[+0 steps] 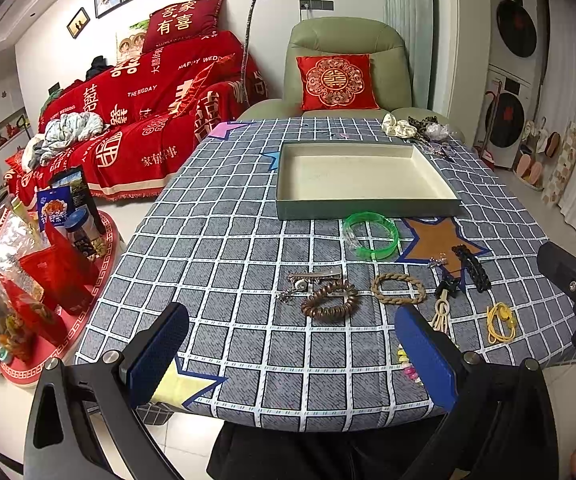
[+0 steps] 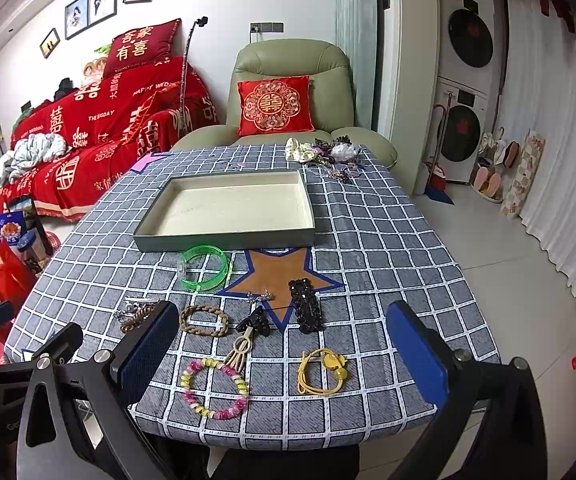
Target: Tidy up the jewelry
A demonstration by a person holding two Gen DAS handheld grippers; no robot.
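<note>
Left wrist view: left gripper (image 1: 291,354) held low over the near table edge, jaws spread wide, gripping nothing. Beyond, shallow tray (image 1: 367,204) bare inside. Between tray and gripper — green bangle (image 1: 371,236), brown coil tie (image 1: 329,300), braided ring (image 1: 397,289).

Right wrist view: right gripper (image 2: 284,356) likewise low, wide apart, unloaded. Beaded bracelet (image 2: 214,388) and yellow cord (image 2: 321,370) just ahead — black clip (image 2: 305,310) farther on, before the tray (image 2: 224,240).

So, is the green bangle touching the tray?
Apart. In the right wrist view a thin strip of checked cloth shows between the green bangle and the tray wall.
</note>
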